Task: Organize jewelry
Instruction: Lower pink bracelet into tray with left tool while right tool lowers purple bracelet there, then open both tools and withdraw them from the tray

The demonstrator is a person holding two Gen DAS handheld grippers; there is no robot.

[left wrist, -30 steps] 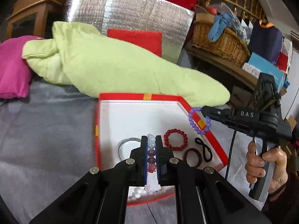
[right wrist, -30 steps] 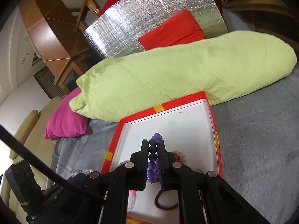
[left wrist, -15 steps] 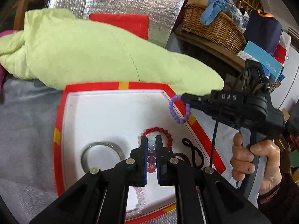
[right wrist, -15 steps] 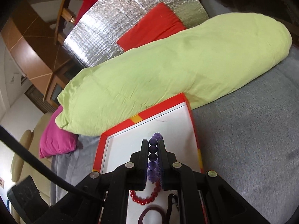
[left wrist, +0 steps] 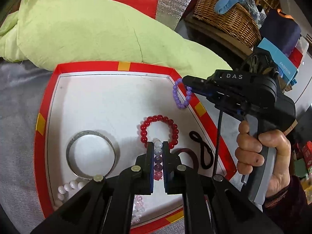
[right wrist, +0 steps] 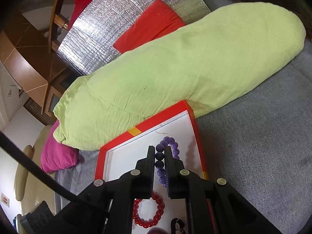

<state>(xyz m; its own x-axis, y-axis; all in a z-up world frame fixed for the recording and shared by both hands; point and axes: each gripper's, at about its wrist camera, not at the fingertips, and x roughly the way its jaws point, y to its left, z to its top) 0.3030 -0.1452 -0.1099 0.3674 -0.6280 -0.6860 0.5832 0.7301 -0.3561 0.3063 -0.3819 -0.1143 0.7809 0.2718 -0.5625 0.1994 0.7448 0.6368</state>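
Holding a bracelet in each tool, I judged the sorting well under way but not finished. My left tool (left wrist: 158, 163) was closed down to a bead's width on a mixed bracelet of pale, violet and pink beads (left wrist: 158, 159), whose loose end trailed toward 6 o'clock under the tool body. My right tool (right wrist: 160, 167) was likewise pinched on a purple bead bracelet (right wrist: 171, 149), which hung over the rim of the shallow red-edged tray with a white floor (left wrist: 46, 101) at about 2 o'clock in the left view.

Already lying in the tray were a red bead bracelet (left wrist: 159, 130) near the centre, a plain silver metal bangle (left wrist: 90, 156) at 8 o'clock, a black cord loop (left wrist: 201, 150) at 4 o'clock, and a dark brown ring (left wrist: 192, 156) just beside the cord. A string of white round beads (left wrist: 68, 189) sat at 7 o'clock. By my reckoning, what remained was to set down the two held bracelets in free spots.

Much was hard to read. The left tool's arms covered the near part of the tray, so I could not tell where the white beads ended or whether they joined the mixed bracelet. The brown ring was half hidden. Whether the purple bracelet touched the rim I could not tell.
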